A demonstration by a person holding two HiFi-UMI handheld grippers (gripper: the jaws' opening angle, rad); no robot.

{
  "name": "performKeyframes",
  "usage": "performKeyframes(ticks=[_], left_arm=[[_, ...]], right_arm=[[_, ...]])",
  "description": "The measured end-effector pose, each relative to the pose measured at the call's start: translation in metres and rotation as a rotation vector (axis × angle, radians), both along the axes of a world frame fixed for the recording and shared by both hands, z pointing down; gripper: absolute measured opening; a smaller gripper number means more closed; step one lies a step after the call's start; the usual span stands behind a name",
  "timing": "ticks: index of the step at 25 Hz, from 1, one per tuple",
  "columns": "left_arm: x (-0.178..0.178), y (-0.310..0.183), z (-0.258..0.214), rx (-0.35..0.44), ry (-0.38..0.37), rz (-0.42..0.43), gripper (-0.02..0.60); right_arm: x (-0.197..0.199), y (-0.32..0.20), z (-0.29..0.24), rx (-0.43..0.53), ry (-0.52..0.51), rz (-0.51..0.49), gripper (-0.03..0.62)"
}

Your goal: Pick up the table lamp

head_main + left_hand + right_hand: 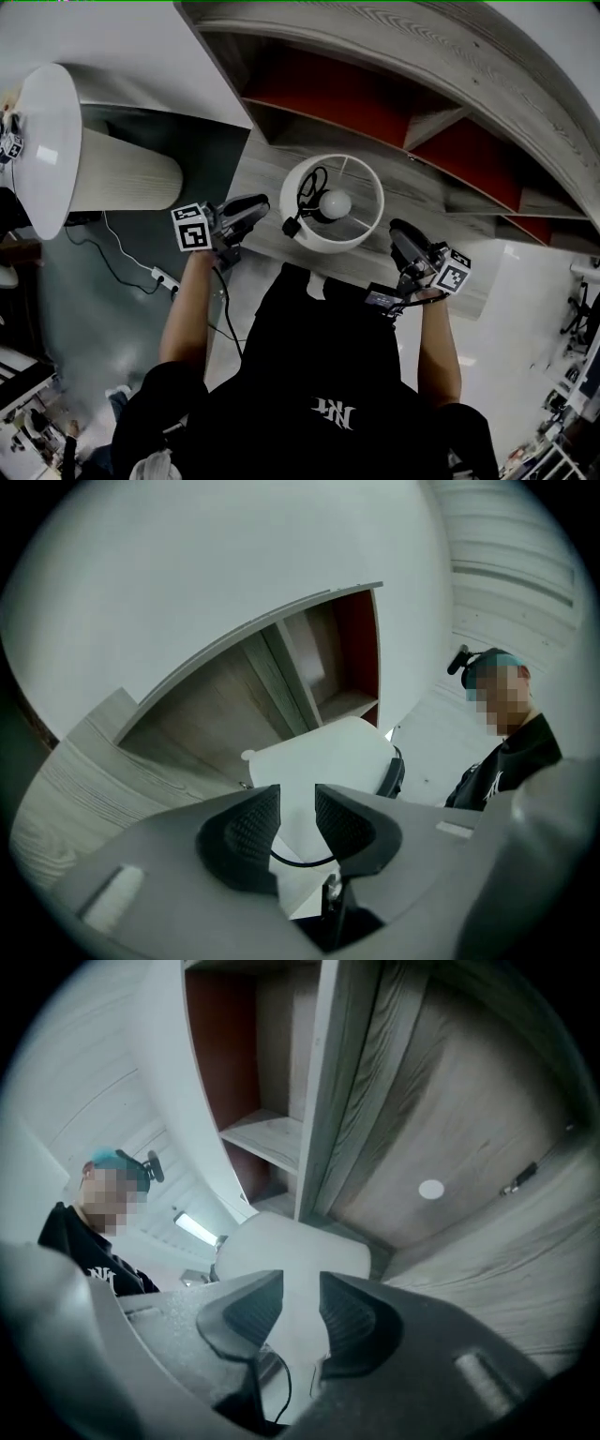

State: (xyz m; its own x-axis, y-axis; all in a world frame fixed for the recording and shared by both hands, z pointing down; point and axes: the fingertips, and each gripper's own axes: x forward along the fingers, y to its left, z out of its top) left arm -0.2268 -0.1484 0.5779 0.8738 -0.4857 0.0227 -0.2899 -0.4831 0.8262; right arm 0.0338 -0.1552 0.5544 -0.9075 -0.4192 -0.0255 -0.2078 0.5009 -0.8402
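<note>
The table lamp (330, 202) stands on a grey wood top (427, 202). Its white drum shade is seen from above, with the bulb (335, 203) and a black cord (307, 187) inside. My left gripper (255, 211) is just left of the shade and my right gripper (398, 234) is off its lower right; neither touches it. In the left gripper view the jaws (297, 803) stand apart, with the shade (323, 752) beyond the gap and a cord (300, 860) below it. The right gripper (300, 1288) is also open, and the shade (291, 1246) shows beyond it.
Behind the lamp is a curved wooden shelf unit with red-backed compartments (319, 94). A large white round top on a ribbed cylinder (56, 150) stands at the left. A power strip with a cable (164, 278) lies on the dark floor below it.
</note>
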Motion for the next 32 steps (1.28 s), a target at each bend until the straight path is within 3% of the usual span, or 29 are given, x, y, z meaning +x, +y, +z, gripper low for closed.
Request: performKeyframes(ticks=[5,12,18,32], left_arm=[[0.003,-0.011,0.017,-0.086,0.099,0.112,0.133],[0.005,-0.012,0.029,-0.17,0.232,0.186,0.158],[0.01,-0.012,0.039,-0.201,0.246,0.217,0.169],[0.019,-0.01,0.039,-0.23,0.328,0.285,0.198]], right_arm=[[0.006,-0.003,0.018,-0.052,-0.026,0.038,0.115],[0.002,-0.001,0.045,-0.135,-0.078,0.038,0.118],[-0.014,0.001,0.057,-0.209,-0.086,0.002,0.14],[-0.02,-0.001,0.068,-0.301,-0.269,-0.009,0.144]])
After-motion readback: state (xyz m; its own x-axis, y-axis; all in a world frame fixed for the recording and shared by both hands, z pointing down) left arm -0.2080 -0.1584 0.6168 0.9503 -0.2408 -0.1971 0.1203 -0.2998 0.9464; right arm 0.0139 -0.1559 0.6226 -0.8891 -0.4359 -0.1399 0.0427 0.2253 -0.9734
